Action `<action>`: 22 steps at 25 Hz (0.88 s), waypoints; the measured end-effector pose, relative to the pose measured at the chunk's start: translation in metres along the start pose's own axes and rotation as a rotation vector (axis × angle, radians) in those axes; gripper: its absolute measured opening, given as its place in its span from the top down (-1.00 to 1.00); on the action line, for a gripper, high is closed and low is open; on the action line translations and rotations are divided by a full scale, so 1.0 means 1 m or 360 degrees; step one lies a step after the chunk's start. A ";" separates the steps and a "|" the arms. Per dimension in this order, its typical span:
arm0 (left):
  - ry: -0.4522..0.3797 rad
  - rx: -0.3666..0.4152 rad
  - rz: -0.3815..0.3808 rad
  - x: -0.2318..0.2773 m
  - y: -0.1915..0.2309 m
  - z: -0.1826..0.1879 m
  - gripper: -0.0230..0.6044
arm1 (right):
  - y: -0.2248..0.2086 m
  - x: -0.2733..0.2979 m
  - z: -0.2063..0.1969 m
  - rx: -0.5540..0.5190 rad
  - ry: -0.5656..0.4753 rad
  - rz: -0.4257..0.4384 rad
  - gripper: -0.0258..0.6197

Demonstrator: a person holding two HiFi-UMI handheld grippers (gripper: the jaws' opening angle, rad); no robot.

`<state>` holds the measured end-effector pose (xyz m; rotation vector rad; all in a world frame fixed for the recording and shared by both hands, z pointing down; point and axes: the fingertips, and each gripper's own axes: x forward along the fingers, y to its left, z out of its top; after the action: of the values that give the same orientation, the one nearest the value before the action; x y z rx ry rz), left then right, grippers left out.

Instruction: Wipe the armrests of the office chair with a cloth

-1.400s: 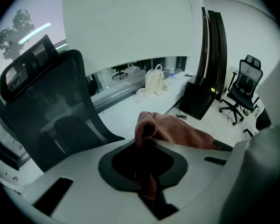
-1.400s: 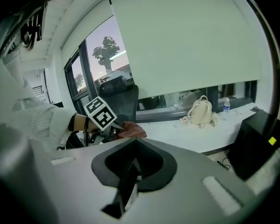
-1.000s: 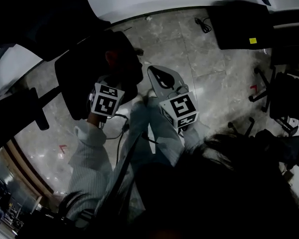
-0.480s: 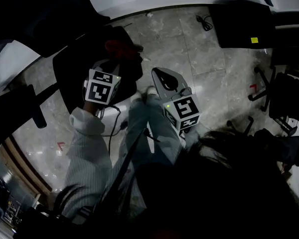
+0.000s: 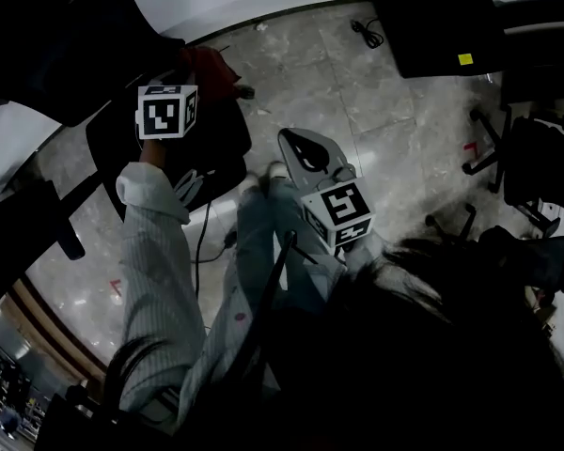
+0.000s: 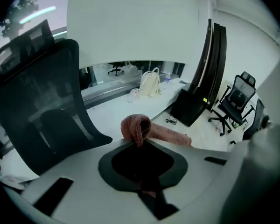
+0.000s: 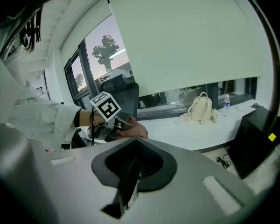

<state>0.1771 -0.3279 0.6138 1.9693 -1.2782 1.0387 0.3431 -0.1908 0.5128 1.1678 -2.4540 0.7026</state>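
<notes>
- The office chair [image 6: 37, 101] is the biggest thing in front of me. Its dark mesh backrest stands upright at the left of the left gripper view, near the gripper. I cannot pick out an armrest with certainty in any view, because the chair is very dark.
- The left gripper [image 6: 139, 143] is raised toward the chair, and its jaws are clamped on the cloth.
- The right gripper [image 7: 130, 168] hangs lower, near the person's legs and well apart from the chair. Its jaws are pressed together with nothing between them.
- The reddish cloth [image 6: 137, 127] sticks out of the left jaws in a folded lump, with one end trailing to the right. It touches no part of the chair.
- I judge that I am in the approach and the wiping has not begun. The next move calls for finding an armrest, lowering the cloth flat onto it and rubbing along its length.
</notes>
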 end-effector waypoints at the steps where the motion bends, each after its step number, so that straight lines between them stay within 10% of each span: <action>1: 0.0006 -0.0005 -0.0028 -0.004 -0.006 -0.004 0.83 | 0.000 -0.001 0.001 0.0004 -0.0002 0.0002 0.92; 13: 0.0122 0.0228 -0.0308 -0.101 -0.124 -0.096 0.83 | 0.037 -0.013 0.026 -0.0054 -0.0070 0.0088 0.92; 22: -0.0027 0.0067 -0.0239 -0.131 -0.125 -0.108 0.83 | 0.061 -0.034 0.029 -0.0102 -0.0097 0.0096 0.92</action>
<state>0.2281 -0.1316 0.5555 2.0749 -1.1062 0.9846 0.3128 -0.1523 0.4550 1.1112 -2.5522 0.6088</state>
